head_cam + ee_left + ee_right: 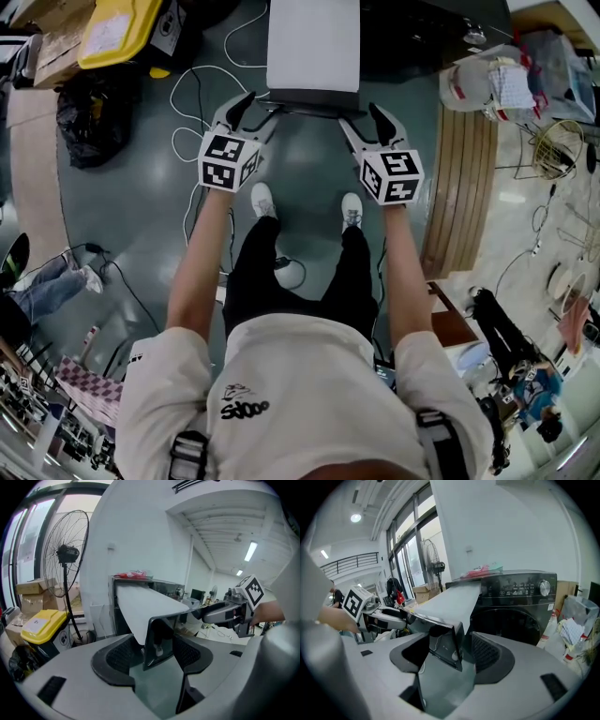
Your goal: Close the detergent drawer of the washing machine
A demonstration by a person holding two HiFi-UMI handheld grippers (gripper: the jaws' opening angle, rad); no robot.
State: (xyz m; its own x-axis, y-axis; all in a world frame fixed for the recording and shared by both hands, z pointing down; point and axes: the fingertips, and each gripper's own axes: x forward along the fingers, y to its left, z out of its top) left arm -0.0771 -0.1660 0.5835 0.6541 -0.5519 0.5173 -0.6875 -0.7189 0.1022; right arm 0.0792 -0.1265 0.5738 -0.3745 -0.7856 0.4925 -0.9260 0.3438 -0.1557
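The detergent drawer sticks out towards me, white on top with a glossy dark front panel. It comes out of the black washing machine, whose control strip and round door show in the right gripper view. My left gripper is open, and the panel's left end stands between its jaws, clear of the pads. My right gripper is open too, with the panel's right end between its jaws, likewise not pressed. Each gripper view shows the other gripper across the panel.
A yellow bin and a black bag sit at the left, with white cables on the floor beside them. A standing fan is left of the machine. A wooden platform and clutter lie to the right.
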